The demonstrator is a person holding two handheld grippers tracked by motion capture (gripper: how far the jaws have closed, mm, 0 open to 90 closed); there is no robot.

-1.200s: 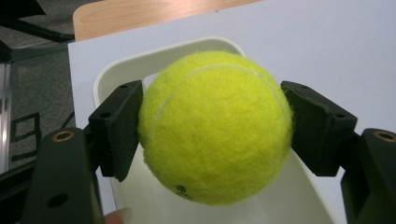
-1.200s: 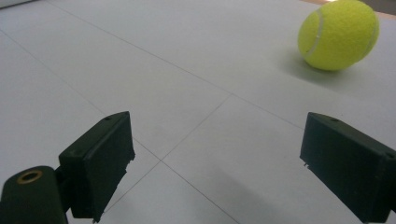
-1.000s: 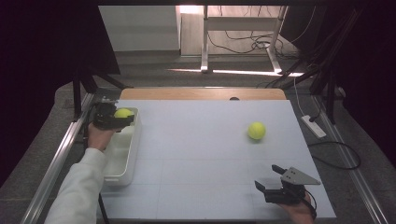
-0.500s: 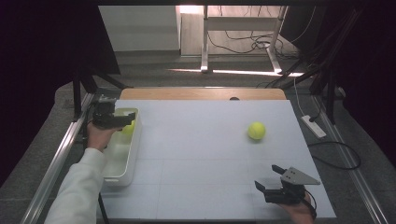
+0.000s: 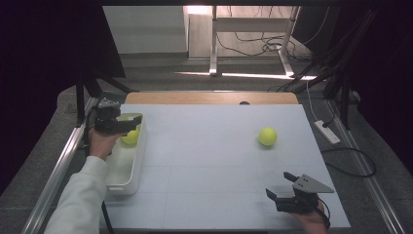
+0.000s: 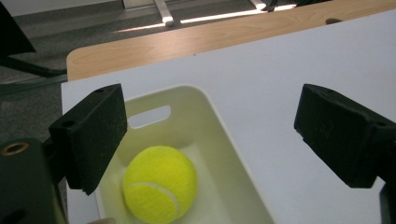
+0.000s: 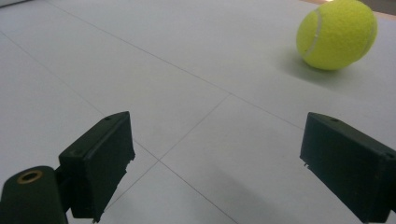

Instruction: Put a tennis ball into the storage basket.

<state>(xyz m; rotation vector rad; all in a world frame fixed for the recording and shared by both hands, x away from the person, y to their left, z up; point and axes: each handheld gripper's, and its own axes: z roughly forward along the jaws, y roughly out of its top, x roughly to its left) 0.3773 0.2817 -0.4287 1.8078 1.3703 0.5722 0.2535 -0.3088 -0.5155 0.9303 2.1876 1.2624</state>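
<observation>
Change: a second ago the left gripper (image 5: pixel 127 121) had the tennis ball (image 6: pixel 159 183) clamped over the white bin (image 6: pixel 233 154); its jaws have just been opening, and the ball now lies in the bin.
Left gripper: jaws spread wide, gripping nothing, ball just below and between them.
Ball's heading: round, so no long axis; its white seam curves across the lower front.
Right gripper (image 5: pixel 282 187): jaws wide, empty, unmoved.
Second ball (image 7: pixel 336 33): on the table (image 5: pixel 204 161), well ahead of the right jaws, towards their right.
</observation>
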